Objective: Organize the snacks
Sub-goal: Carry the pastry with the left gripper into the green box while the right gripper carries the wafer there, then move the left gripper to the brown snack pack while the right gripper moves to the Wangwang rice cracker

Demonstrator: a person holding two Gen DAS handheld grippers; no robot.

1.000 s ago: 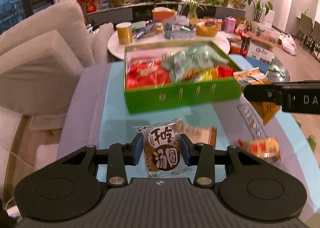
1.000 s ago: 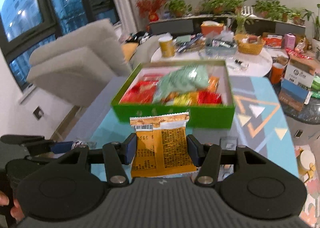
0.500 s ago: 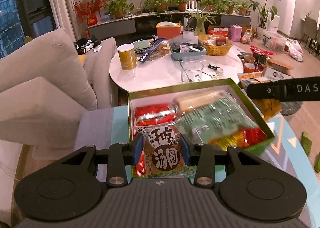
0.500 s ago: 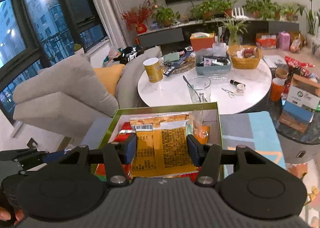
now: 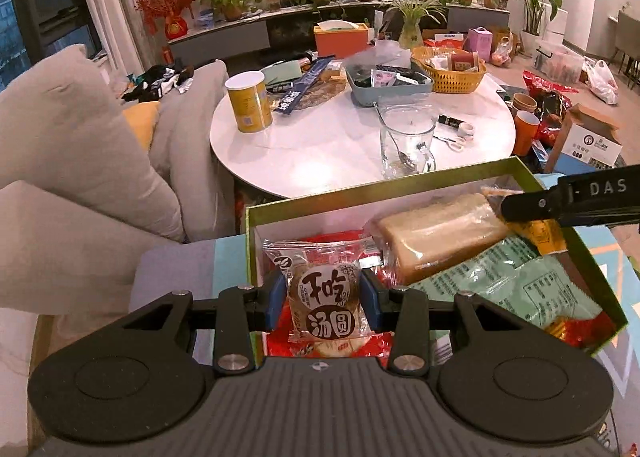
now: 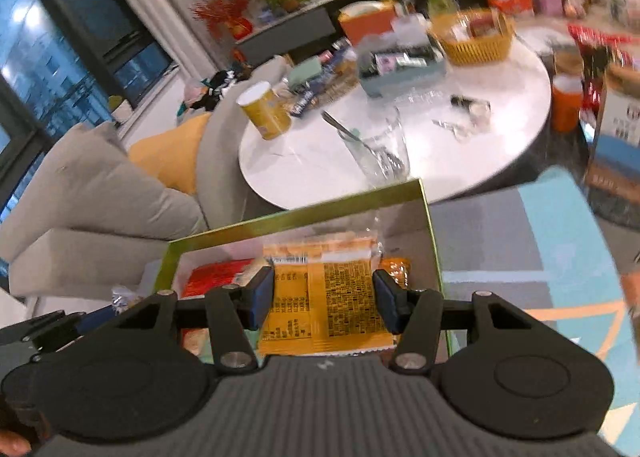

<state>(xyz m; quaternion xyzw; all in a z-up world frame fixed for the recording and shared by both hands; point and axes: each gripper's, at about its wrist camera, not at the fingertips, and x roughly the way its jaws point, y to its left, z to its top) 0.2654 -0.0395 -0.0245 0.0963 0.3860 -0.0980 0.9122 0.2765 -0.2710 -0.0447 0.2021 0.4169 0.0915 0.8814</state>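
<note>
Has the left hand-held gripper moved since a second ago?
Yes. The left hand-held gripper, shut on its round cake packet, moved forward from short of the green box's near wall to over its inside.

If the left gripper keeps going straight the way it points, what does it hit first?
Probably the red snack packets lying in the green box, just beyond the round pastry packet that the left gripper holds. Depth is hard to judge here.
</note>
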